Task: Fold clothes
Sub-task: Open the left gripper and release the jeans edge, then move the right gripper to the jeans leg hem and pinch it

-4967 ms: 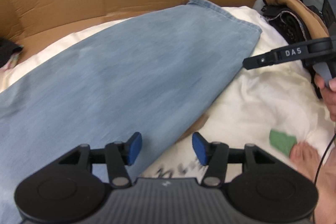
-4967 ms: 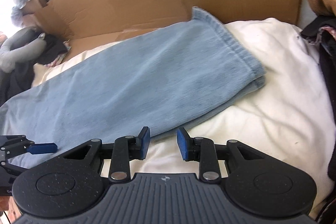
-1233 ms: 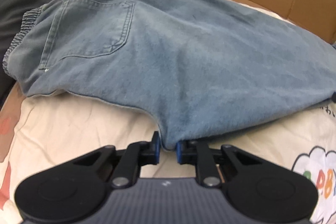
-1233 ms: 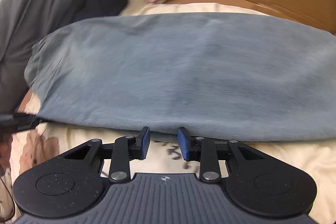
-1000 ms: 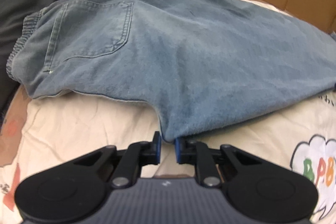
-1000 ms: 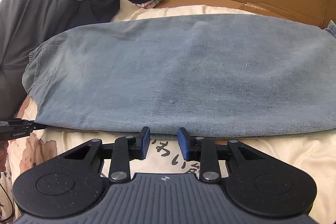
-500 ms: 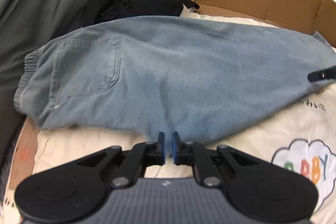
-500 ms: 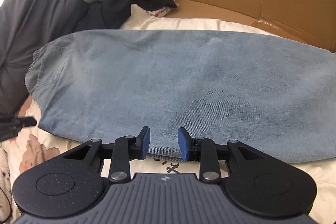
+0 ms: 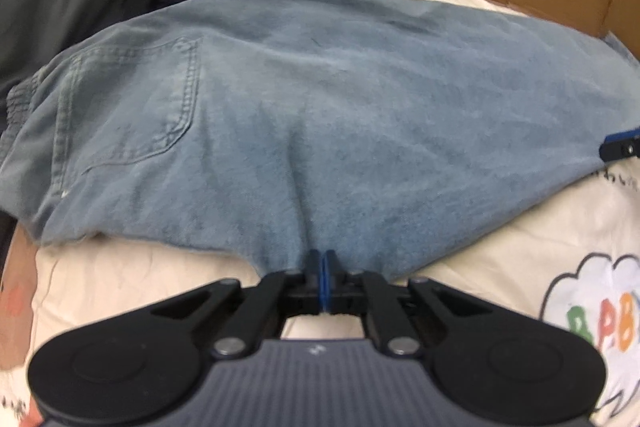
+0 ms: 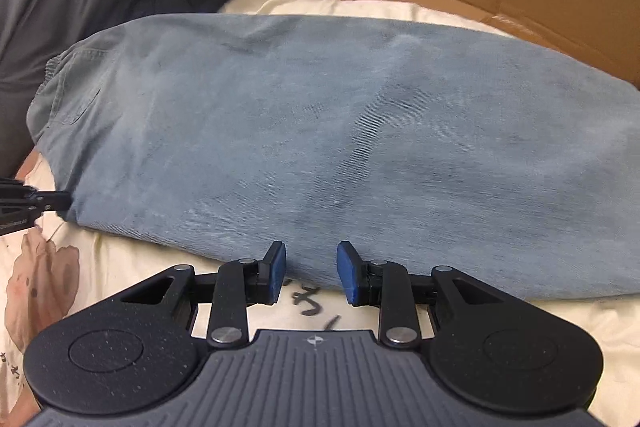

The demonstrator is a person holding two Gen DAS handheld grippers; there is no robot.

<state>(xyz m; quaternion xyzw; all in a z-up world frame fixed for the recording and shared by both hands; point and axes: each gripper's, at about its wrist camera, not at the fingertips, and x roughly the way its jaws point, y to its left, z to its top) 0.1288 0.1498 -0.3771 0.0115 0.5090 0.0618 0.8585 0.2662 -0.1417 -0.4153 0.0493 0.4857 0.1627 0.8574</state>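
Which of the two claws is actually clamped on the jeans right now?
The left claw: its pads meet on the jeans' near edge. The right claw stands open at that edge.

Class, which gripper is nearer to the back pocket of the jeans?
Left. The left gripper pinches the jeans hem just below the back pocket; the right gripper sits farther along the leg.

We see light blue jeans point(image 9: 320, 115) lying flat, folded lengthwise, legs stacked. Elastic waistband and stitched back pocket sit at the left end. Near edge bulges downward at the middle. Fabric faded, slightly creased.
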